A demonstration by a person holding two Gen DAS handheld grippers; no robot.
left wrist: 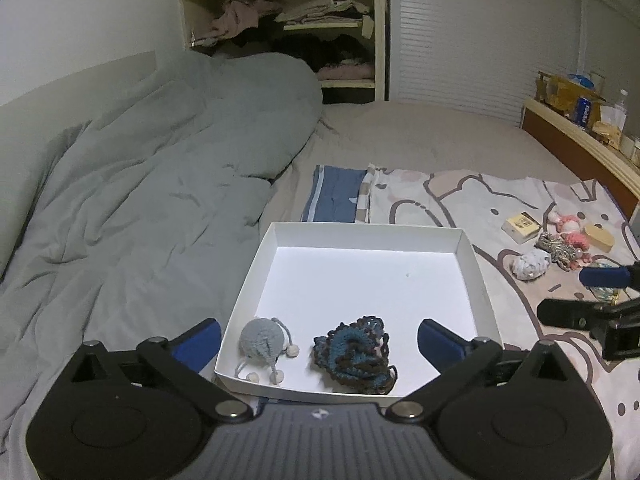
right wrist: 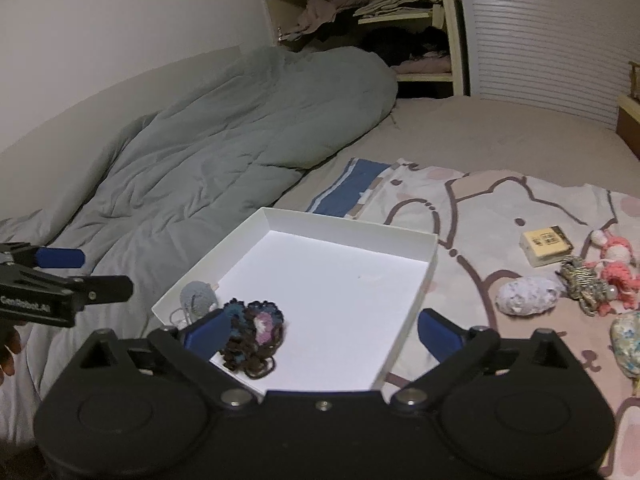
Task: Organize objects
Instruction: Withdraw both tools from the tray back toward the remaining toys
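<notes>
Two crochet pieces in a white box on the bed, both grippers spread wide and empty.

The white box (left wrist: 468,256) fills the frame's centre; the grey crochet mouse (left wrist: 264,340) and dark blue crochet piece (left wrist: 354,348) lie along its lower edge. Left gripper (left wrist: 320,340) and right gripper (right wrist: 324,334) hold nothing. More trinkets, including a pink crochet doll (right wrist: 618,268), lie at right on the patterned sheet (right wrist: 500,208).

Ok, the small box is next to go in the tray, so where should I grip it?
Grip the small box across its two long side faces, coming from above with the right gripper. It lies flat on the sheet, and its sides look clear, with the striped yarn piece just nearer.
</notes>
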